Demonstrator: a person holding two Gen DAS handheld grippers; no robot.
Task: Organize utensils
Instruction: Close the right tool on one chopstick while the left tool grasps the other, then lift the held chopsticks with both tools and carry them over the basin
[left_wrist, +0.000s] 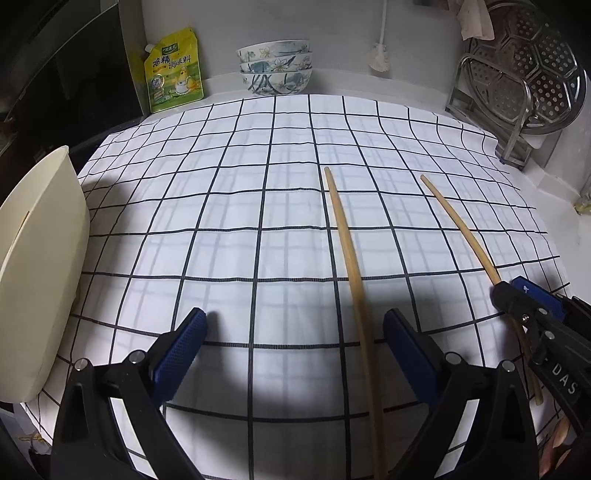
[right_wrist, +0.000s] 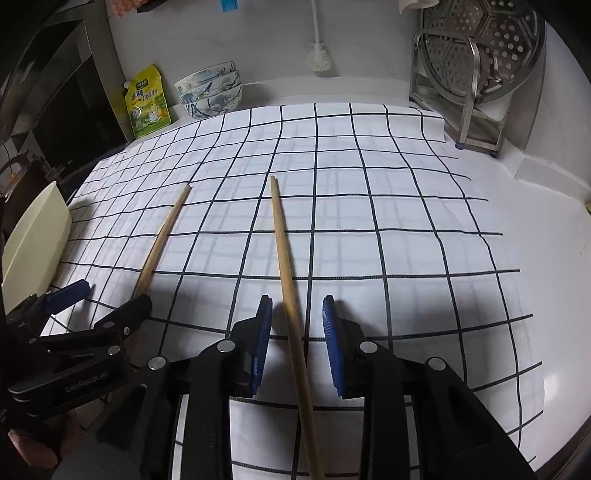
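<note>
White tabletop (right_wrist: 535, 206) running out of frame on the right, its near edge hidden under the tools. Over most of it, a white cloth (left_wrist: 236, 206) with a dark grid, lying flat, its near part in deep shadow.

At the far left, a cream tub (left_wrist: 40, 266) standing on the cloth's edge, cut off by the frame; inside not visible. At the far right corner, a perforated metal steamer tray (left_wrist: 535, 66) standing on edge in a wire rack (right_wrist: 469, 99), top cropped. Against the back wall, a stack of three flowered bowls (left_wrist: 275, 66), beside them a yellow pouch (left_wrist: 173, 70) leaning upright, and a pale brush (left_wrist: 378, 59) hanging on a cord.

Two wooden chopsticks flat on the cloth, well apart at the far tips, both pointing away. Left chopstick (left_wrist: 347, 258) passing between the fingers of the left claw (left_wrist: 295, 332), closer to its right finger, near end lost below the frame. Right chopstick (right_wrist: 282, 240) lying between the blue pads of the right claw (right_wrist: 297, 332), near end likewise cut off.

Left claw low over the cloth, level, pointing forward, jaws wide apart, nothing gripped. Right claw beside it, also low and forward, jaws apart with a narrow gap showing on each side of the stick; contact with the wood not seen. Both tools close together, almost side by side.
</note>
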